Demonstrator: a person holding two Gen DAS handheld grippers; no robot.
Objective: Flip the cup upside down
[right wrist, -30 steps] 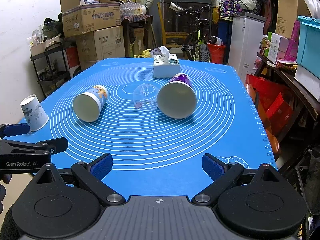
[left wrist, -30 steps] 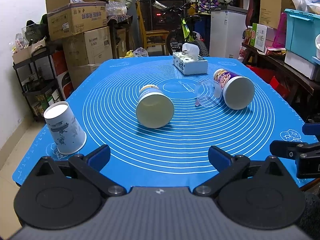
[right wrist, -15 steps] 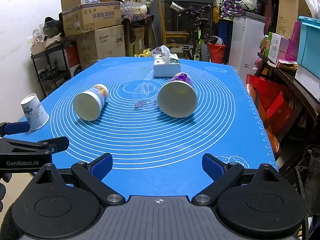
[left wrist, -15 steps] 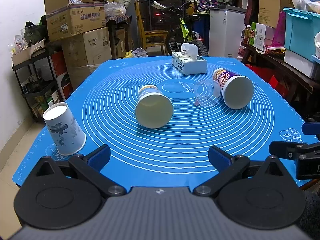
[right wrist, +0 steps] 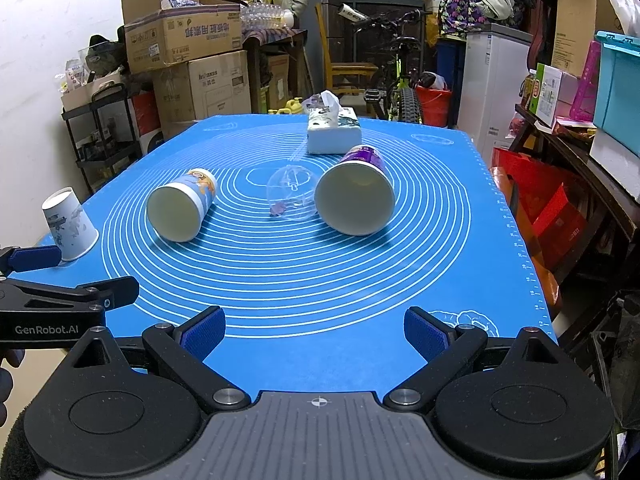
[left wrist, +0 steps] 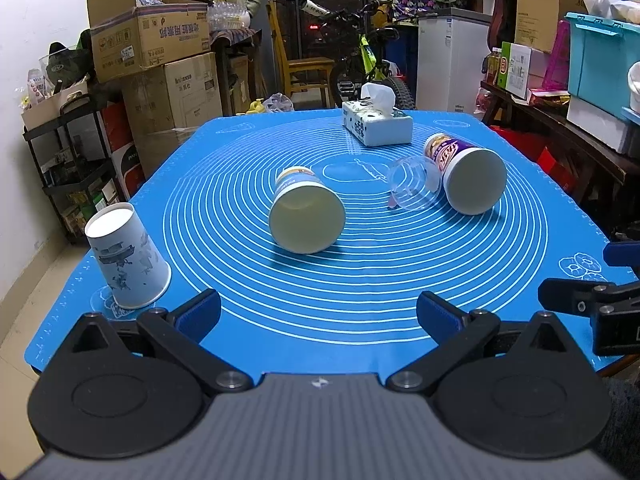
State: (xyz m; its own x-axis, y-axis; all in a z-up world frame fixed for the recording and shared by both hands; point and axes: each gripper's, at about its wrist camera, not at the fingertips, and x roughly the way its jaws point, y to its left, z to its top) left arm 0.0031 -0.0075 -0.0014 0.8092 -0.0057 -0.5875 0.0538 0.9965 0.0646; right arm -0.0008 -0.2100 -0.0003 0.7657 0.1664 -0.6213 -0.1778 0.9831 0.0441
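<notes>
A white printed paper cup (left wrist: 126, 256) (right wrist: 69, 224) stands upside down at the mat's near left corner. A yellow-blue cup (left wrist: 306, 210) (right wrist: 182, 206) lies on its side, mouth toward me. A purple cup (left wrist: 466, 174) (right wrist: 356, 196) lies on its side at the right, with a clear plastic cup (left wrist: 414, 188) (right wrist: 290, 196) lying beside it. My left gripper (left wrist: 318, 312) is open and empty at the near edge, also showing in the right wrist view (right wrist: 72, 276). My right gripper (right wrist: 314, 334) is open and empty, also showing in the left wrist view (left wrist: 588, 276).
A tissue box (left wrist: 378, 126) (right wrist: 334, 134) stands at the far middle of the blue mat (left wrist: 360, 288). Cardboard boxes (left wrist: 160, 40), a shelf, a bicycle and a fridge (left wrist: 452, 60) crowd behind the table. Red crates (right wrist: 536, 208) and bins stand on the right.
</notes>
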